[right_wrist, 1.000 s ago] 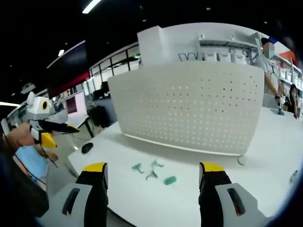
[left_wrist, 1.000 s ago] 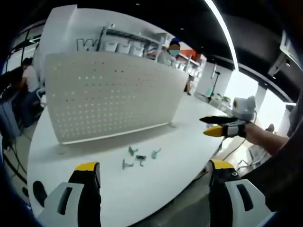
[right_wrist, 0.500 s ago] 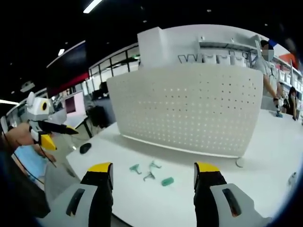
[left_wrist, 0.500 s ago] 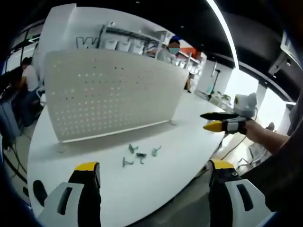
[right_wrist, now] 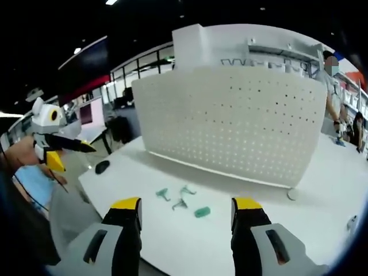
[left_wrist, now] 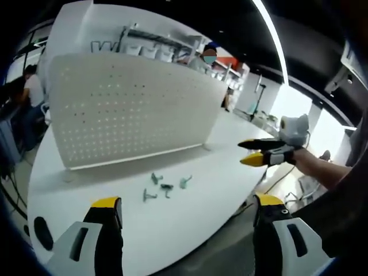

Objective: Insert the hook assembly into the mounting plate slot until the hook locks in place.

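Both claws hang off the near edge of the white counter (right_wrist: pixel 241 241), nothing in either one. The left claw (left_wrist: pixel 183 214) has its jaws spread wide apart; the right claw (right_wrist: pixel 185 214) likewise, yellow tips well apart. Out on the counter lie four small green hooks (right_wrist: pixel 179 202) in a loose cluster, near the front, and beyond them stands the perforated white mounting plate (right_wrist: pixel 230 123), upright, well apart from the hooks. Nothing picked up yet, so the step in hand looks like reaching for one hook. To do it well: single out the hook lying clear at the cluster's edge, such as the rightmost one (right_wrist: pixel 202 212), come down straight over it, and close on the body, leaving the prong end free for the slot. Keep the plate and hooks both in sight.
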`<state>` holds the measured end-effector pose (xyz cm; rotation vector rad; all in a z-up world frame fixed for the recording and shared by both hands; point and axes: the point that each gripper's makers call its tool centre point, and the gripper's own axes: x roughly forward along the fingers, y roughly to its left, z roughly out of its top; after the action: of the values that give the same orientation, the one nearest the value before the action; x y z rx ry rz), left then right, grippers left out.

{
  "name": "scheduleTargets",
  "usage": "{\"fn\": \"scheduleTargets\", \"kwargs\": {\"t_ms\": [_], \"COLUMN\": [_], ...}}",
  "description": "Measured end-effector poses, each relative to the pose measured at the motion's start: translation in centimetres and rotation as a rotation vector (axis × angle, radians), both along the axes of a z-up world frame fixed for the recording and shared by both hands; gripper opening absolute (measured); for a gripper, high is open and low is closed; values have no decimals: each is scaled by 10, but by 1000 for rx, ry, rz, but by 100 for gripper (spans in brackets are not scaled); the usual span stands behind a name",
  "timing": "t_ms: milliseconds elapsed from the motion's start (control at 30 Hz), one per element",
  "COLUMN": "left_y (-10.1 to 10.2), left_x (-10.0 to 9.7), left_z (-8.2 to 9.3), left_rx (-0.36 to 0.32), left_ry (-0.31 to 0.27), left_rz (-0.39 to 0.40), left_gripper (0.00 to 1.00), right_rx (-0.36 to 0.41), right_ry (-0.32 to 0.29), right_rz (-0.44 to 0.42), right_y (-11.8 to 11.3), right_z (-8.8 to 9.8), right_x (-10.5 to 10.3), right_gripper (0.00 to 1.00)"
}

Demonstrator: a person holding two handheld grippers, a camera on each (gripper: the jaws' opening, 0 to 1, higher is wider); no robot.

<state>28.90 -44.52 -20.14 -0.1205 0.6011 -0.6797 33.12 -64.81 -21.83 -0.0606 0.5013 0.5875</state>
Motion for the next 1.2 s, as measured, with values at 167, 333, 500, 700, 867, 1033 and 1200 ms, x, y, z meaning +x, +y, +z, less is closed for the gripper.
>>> {"fn": "scheduleTargets", "kwargs": {"t_ms": [167,333,500,700,867,1033,1200], "left_y": [8,15,16,14,15,17,22], "left_x": [0,2,2,1,3,4,5], "left_z": [-2,-3,-5,-6,-8,-8,-11], "left_rx": [-8,-3,-2,-5,-11,-7,-5], "left_ry": [8,10,16,20,22,22,25], "left_rz": [22,38,39,38,45,47,60], "left_gripper": [96,96,96,96,96,96,96], "right_rx": [-6,0,-2,-9,-22,-40,-104], "right_ry": [27,40,59,70,106,120,147], "right_rz": [11,11,13,12,27,34,83], "right_y": [4,7,11,11,12,14,17], "right_z": [-10,-22,-32,-42,-57,-69,-92], "right_x": [-1,1,4,8,10,15,19], "right_gripper": [55,54,53,53,46,46,45]}}
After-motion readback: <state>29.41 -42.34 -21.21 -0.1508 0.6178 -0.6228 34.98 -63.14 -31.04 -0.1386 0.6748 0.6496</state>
